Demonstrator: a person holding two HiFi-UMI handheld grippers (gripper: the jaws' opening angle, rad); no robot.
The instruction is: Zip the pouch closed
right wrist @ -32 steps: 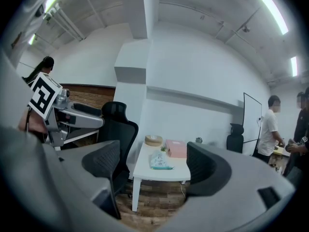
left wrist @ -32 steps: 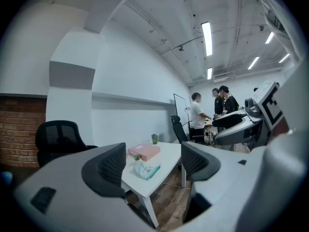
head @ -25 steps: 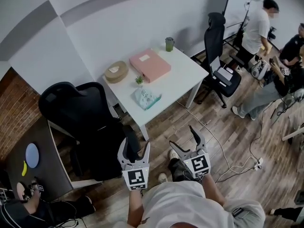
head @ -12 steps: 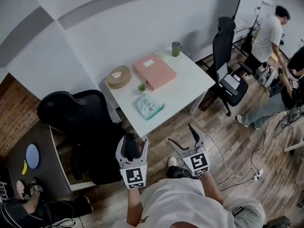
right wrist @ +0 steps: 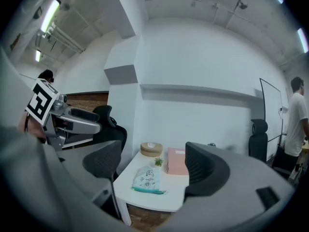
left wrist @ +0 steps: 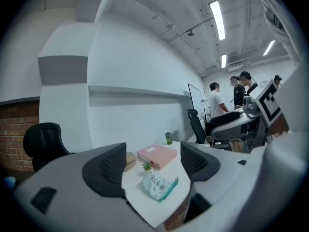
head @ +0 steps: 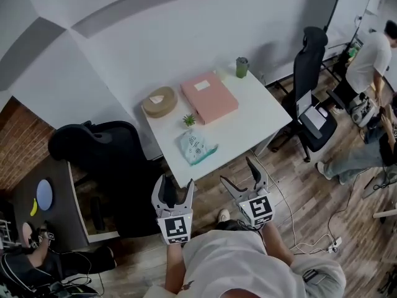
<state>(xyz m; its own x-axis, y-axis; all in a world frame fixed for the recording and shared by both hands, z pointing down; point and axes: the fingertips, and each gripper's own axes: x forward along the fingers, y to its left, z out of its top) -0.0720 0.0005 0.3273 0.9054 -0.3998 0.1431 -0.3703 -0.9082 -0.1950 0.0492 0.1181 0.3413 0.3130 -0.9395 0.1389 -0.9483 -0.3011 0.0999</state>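
From above, pouch (head: 197,146) well beyond jaws

pouch (head: 197,146) zip too small, far person (head: 372,56) cropped

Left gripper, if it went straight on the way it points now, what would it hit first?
Probably the pouch near the table's front edge; it shows between the left gripper's open fingers. Depth is unclear, so the table edge might come first.

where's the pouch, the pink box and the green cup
pouch (head: 196,146): head view, middle of its printed face
pink box (head: 209,98): head view, centre of its top
green cup (head: 241,68): head view, its side
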